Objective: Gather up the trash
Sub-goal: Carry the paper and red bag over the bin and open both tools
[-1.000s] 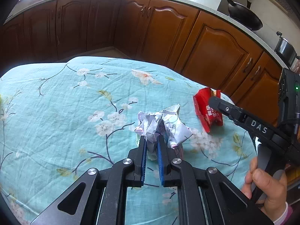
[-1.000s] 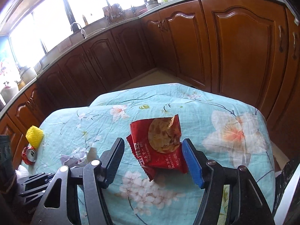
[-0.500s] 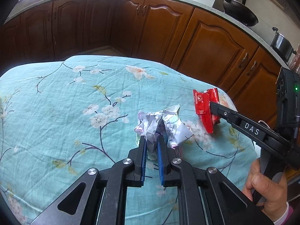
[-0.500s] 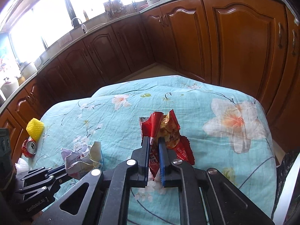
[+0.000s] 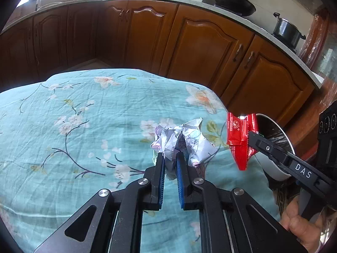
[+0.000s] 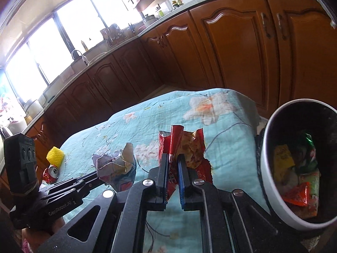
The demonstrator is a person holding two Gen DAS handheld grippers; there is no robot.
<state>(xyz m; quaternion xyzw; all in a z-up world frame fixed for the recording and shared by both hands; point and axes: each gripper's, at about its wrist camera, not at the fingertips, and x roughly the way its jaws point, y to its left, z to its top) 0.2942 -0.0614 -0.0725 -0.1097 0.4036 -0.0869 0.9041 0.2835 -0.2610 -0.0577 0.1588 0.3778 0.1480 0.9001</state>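
My left gripper (image 5: pixel 170 160) is shut on a crumpled white paper ball (image 5: pixel 185 140) held just above the teal flowered tablecloth (image 5: pixel 84 126). My right gripper (image 6: pixel 173 160) is shut on a red snack wrapper (image 6: pixel 185 145), lifted off the table. The wrapper also shows in the left wrist view (image 5: pixel 241 135), near the rim of the trash bin (image 5: pixel 273 145). In the right wrist view the white-rimmed trash bin (image 6: pixel 267 147) stands at the right, beyond the table edge, with several wrappers inside. The paper ball (image 6: pixel 113 164) shows left of the wrapper.
A yellow ridged cup (image 6: pixel 55 155) and a crushed red can (image 6: pixel 51 172) lie at the table's far left. Brown kitchen cabinets (image 5: pixel 200 48) run behind the table. A pan (image 5: pixel 233 5) and a pot (image 5: pixel 287 30) sit on the counter.
My right gripper closed on the red wrapper and lifted it right toward the bin. My left gripper, holding the paper ball, moved right with it.
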